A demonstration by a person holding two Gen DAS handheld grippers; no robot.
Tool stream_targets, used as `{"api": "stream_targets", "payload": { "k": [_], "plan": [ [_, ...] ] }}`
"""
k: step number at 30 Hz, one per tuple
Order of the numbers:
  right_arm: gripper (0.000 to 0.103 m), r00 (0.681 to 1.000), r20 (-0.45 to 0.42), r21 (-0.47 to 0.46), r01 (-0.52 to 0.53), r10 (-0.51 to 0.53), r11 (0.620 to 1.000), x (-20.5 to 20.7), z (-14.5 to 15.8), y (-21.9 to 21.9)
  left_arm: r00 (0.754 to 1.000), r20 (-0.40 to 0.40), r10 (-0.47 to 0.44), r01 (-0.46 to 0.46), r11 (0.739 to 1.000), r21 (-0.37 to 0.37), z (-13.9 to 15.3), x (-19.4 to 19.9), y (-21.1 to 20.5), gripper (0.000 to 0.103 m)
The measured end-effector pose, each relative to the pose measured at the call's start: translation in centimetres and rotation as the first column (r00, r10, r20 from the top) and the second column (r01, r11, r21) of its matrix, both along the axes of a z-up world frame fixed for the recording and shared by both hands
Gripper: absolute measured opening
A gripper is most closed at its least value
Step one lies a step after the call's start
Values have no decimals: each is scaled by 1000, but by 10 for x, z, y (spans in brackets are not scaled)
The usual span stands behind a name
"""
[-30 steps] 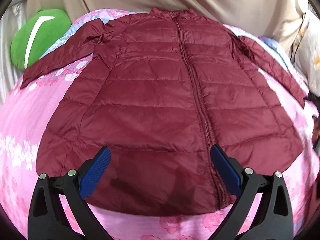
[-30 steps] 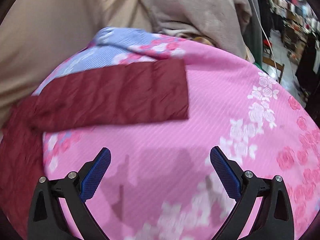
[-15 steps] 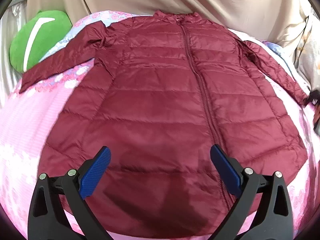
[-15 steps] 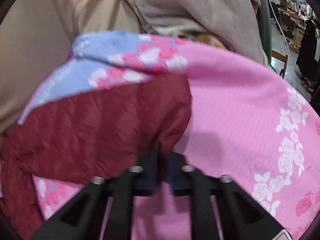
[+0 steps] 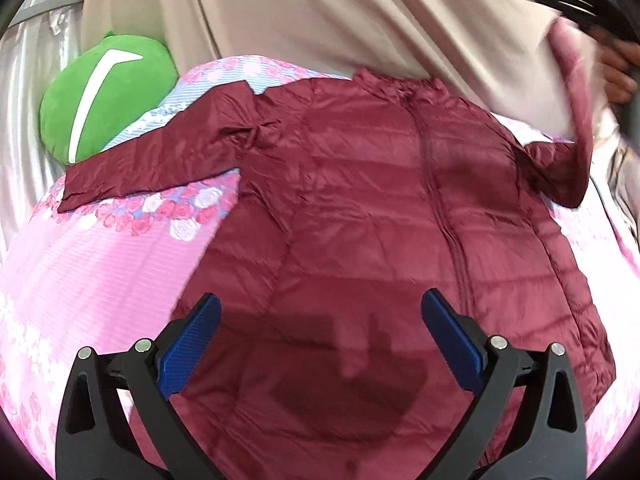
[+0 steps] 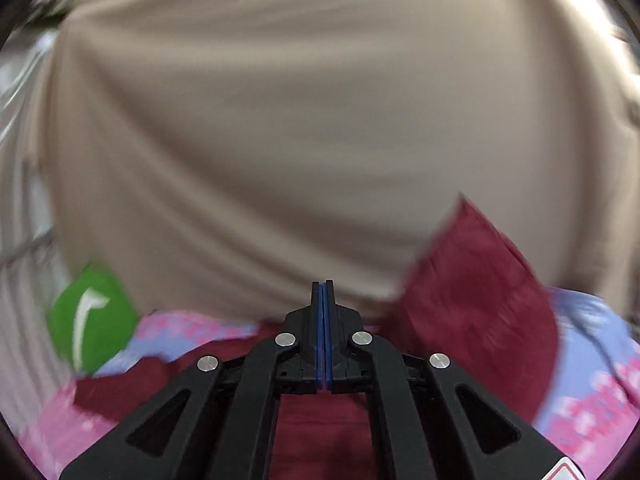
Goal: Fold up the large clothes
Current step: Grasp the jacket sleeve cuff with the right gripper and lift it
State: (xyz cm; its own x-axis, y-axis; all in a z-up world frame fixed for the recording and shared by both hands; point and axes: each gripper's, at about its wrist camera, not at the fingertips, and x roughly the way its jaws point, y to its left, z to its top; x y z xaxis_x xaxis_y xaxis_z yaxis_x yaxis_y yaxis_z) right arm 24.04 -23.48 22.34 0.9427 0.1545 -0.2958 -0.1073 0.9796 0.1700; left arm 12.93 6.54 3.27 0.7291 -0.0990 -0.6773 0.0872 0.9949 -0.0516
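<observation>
A maroon puffer jacket lies front up, zipped, on a pink floral bedspread. Its left sleeve stretches out flat to the left. My left gripper is open and empty, hovering over the jacket's lower hem. My right gripper has its jaws pressed together; the right sleeve rises beside it, lifted off the bed, but the pinch point is hidden. In the left wrist view the lifted sleeve hangs at the far right below a blurred hand.
A green plush cushion sits at the bed's far left, also in the right wrist view. A beige curtain hangs behind the bed. The right wrist view is motion-blurred.
My right gripper closed at the right sleeve's cuff and swung up and left, lifting the sleeve off the bed. My left gripper drifted forward over the hem, staying open.
</observation>
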Motion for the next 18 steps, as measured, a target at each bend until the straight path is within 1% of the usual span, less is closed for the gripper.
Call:
{"api": "stream_targets", "payload": {
  "k": [1, 2, 3, 4, 6, 7, 8, 9, 10, 12, 13, 14, 15, 17, 18],
  "plan": [
    [1, 997, -40, -15, -62, 62, 998, 16, -13, 29, 1000, 1, 10, -10, 1000, -6, 0, 4, 5, 98],
    [1, 987, -97, -32, -135, 131, 990, 35, -33, 62, 1000, -1, 19, -19, 1000, -10, -1, 8, 10, 98],
    [1, 976, -137, -43, -179, 172, 983, 46, -49, 83, 1000, -4, 27, -27, 1000, -16, -1, 10, 14, 98],
    [1, 958, -196, -69, -229, 211, 971, 59, -74, 113, 999, -6, 32, -32, 999, -24, -3, 14, 18, 98],
    [1, 929, -276, -121, -287, 245, 950, 63, -110, 150, 999, -17, 40, -41, 998, -37, -6, 20, 26, 98],
    [1, 922, -292, -152, -308, 255, 939, 54, -127, 164, 999, -27, 38, -39, 998, -46, -8, 23, 29, 98],
    [3, 923, -289, -172, -311, 254, 935, 44, -133, 164, 999, -31, 31, -33, 998, -52, -8, 26, 31, 98],
    [9, 929, -280, -190, -301, 242, 934, 32, -136, 164, 999, -31, 25, -26, 998, -54, -8, 29, 31, 98],
    [16, 940, -270, -212, -268, 207, 940, 21, -138, 152, 999, -28, 22, -23, 998, -52, -9, 30, 32, 98],
    [52, 966, -236, -277, -170, 105, 946, 0, -140, 125, 1000, -13, 6, -6, 999, -49, -8, 33, 31, 98],
    [57, 975, -221, -324, -109, 37, 940, -9, -143, 107, 1000, -11, 0, -1, 999, -52, -8, 35, 30, 98],
    [58, 975, -221, -384, -52, -37, 922, -18, -153, 87, 1000, -8, -8, 8, 998, -59, -8, 36, 28, 98],
    [58, 965, -242, -440, -14, -104, 898, -23, -167, 66, 1000, -7, -24, 24, 997, -68, -9, 37, 25, 98],
    [58, 933, -314, -480, 4, -176, 877, -23, -192, 35, 999, -6, -43, 43, 996, -72, -11, 38, 20, 98],
    [58, 904, -373, -485, 1, -207, 875, -19, -208, 16, 999, -9, -53, 52, 996, -69, -13, 39, 16, 98]
  ]
}}
